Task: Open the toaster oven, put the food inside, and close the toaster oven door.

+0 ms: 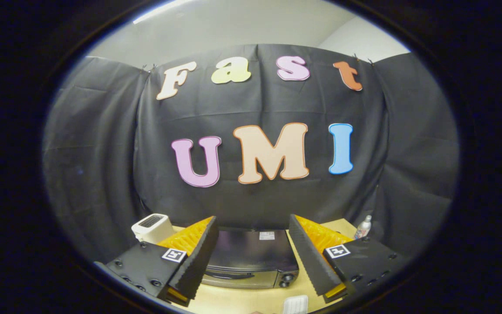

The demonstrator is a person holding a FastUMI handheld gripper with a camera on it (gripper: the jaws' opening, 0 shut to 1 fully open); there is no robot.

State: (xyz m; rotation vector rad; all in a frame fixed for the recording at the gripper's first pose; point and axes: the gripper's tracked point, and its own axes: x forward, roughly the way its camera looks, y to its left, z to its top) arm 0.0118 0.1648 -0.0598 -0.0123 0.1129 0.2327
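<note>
On the table (255,301), your gripper (253,261) hangs spread wide and empty above one toaster oven (251,257), door closed, beside one white toaster (151,226) and one bottle (363,226).

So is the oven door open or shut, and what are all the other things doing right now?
toaster oven: door shut, standing on the table between the fingers.
gripper: open, fingers spread wide, holding nothing.
white toaster: upright, beyond one finger, beside the oven.
small bottle: standing upright, cap on, by the cloth wall.
white ridged thing: lying on the table in front of the oven; cannot tell what it is.
</note>
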